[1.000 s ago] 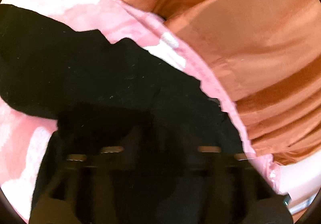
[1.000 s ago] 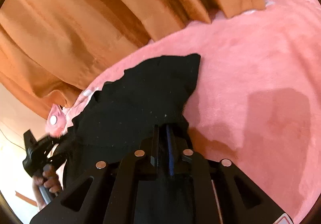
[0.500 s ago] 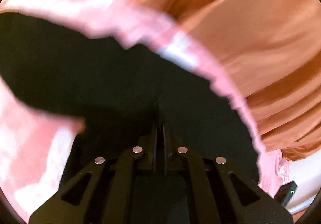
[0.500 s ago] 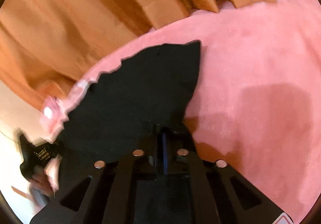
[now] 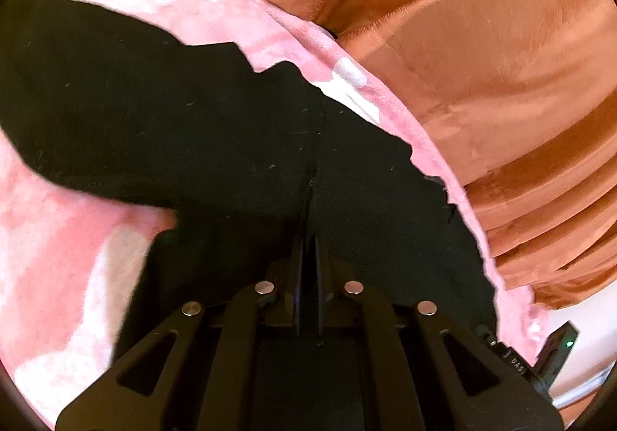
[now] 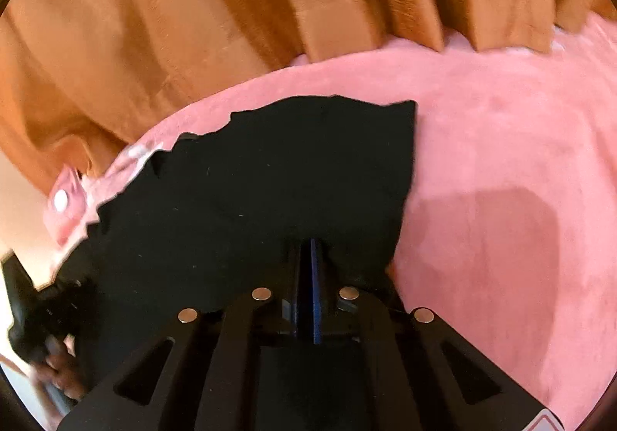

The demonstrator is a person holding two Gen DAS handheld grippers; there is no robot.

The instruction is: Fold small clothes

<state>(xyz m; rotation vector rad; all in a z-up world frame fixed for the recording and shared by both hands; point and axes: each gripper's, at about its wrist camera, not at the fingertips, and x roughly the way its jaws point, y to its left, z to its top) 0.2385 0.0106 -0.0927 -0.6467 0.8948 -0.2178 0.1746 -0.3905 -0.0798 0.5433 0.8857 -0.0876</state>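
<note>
A black garment [image 5: 185,122] lies spread on a pink fleece blanket [image 5: 58,238]. My left gripper [image 5: 307,238] is shut on the garment's near edge; the cloth creases up from its tips. In the right wrist view the same black garment [image 6: 270,184] spreads to a pointed far corner, and my right gripper [image 6: 307,249] is shut on its near edge. The left gripper and the hand holding it [image 6: 46,319] show at the lower left of that view.
Orange pleated curtains [image 5: 482,64] hang close behind the blanket's far edge, also in the right wrist view [image 6: 193,6]. A pink plush toy [image 6: 63,199] lies at the blanket's corner. Bare pink blanket [image 6: 501,199] stretches to the right of the garment.
The left gripper has closed onto the garment's edge. The garment has been pulled flatter and wider across the blanket, its far corner moving right in the right wrist view.
</note>
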